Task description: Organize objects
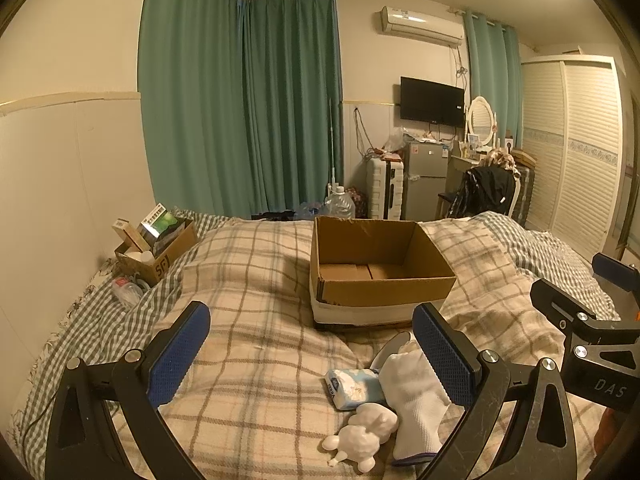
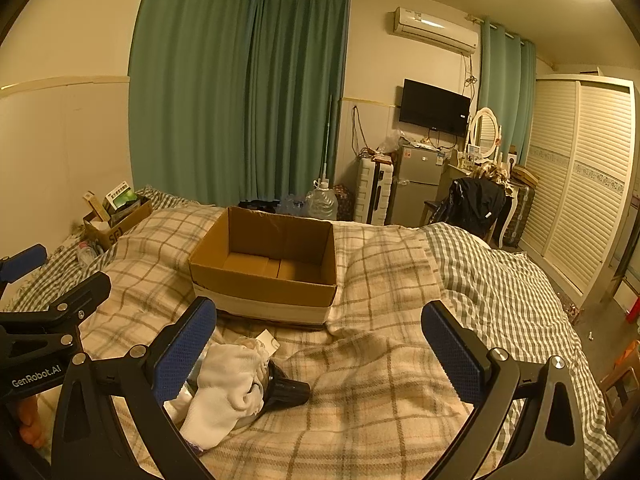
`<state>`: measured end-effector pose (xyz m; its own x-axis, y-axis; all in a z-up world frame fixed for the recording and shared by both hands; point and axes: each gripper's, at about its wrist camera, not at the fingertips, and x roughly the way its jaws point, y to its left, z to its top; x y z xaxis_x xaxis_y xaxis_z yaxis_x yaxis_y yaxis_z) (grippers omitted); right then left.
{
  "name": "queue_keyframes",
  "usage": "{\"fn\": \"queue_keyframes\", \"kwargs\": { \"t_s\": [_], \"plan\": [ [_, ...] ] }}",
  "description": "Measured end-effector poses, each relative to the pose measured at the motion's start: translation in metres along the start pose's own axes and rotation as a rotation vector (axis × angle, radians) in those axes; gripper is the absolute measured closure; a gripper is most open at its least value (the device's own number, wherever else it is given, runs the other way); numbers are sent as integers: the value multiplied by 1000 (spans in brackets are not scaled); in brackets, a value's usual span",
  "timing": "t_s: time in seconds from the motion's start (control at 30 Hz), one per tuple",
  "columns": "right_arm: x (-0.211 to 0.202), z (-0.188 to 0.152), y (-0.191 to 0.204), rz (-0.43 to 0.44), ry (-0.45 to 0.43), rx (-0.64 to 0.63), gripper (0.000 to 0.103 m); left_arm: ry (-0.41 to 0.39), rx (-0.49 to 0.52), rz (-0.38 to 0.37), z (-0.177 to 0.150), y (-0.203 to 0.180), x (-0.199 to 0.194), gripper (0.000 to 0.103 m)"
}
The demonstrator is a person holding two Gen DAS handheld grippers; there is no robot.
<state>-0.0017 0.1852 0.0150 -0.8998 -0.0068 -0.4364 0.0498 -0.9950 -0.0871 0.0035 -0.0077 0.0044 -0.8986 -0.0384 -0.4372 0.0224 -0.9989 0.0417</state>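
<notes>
**Kid:** Fingers first! Are your fingers shut or spread apart?

**Helper:** Both pairs are spread wide, and you hold nothing. Your left gripper (image 1: 310, 354) hangs over the plaid blanket (image 1: 256, 280). Your right gripper (image 2: 320, 354) hangs over it too, with bare blanket between its fingers.

**Kid:** Where is the stuff you have to tidy?

**Helper:** It sits in a little pile near you. Look between your left fingers, close to the right one. You see a white glove (image 1: 416, 396) touching that right finger's pad (image 1: 444, 356). Just beside the glove lies a small pack of tissues (image 1: 352, 388). Nearer to you than both is a white toy animal (image 1: 360, 436). Something flat and grey (image 1: 394, 346) pokes out past the glove, but you cannot tell what it is.

**Kid:** And from your other hand?

**Helper:** From the right wrist, the same pile sits by your left finger. The white glove (image 2: 226, 388) is lumped up there, and a black cone-shaped thing (image 2: 286, 390) sticks out from under it.

**Kid:** Where does it all go?

**Helper:** Most likely into the cardboard box (image 1: 380, 292) straight past your fingertips. No loose thing shows in it. A smaller box (image 1: 160, 248) full of things sits far off past your left finger, by the wall.

**Kid:** So what step are you on?

**Helper:** I think you are at the start, picking what to grab. The pile lies nearest your left hand. You would need to bring it down and a bit right, so one thing sits between both pads, then squeeze. The glove is soft and may drag other things along.
</notes>
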Motion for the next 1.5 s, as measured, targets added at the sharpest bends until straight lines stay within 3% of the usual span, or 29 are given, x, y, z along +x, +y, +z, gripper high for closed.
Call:
{"fn": "queue_keyframes", "kwargs": {
  "t_s": [0.2,0.37,0.63,0.83,0.9,0.93,0.97,1.3,1.5],
  "plan": [
    [1,0,0,1,4,0,0,12,0,3,-1,2,1,0],
    [7,-4,0,-4,31,3,0,78,6,-13,-12,2,14,0],
    [34,-23,4,13,137,-7,0,319,73,-39,-68,-15,60,7],
    [49,-36,8,29,183,-11,0,510,126,-126,-103,-31,98,13],
    [52,-38,9,32,195,-13,0,513,133,-170,-106,-35,97,33],
    [53,-39,10,33,202,-14,0,512,132,-202,-106,-36,95,51],
    [55,-41,11,32,212,-18,0,515,135,-218,-107,-37,93,53],
    [68,-51,31,55,285,-64,0,341,16,-141,-71,10,50,54],
    [96,-70,61,151,407,-115,9,339,-25,-126,-61,31,59,54]
  ]
}}
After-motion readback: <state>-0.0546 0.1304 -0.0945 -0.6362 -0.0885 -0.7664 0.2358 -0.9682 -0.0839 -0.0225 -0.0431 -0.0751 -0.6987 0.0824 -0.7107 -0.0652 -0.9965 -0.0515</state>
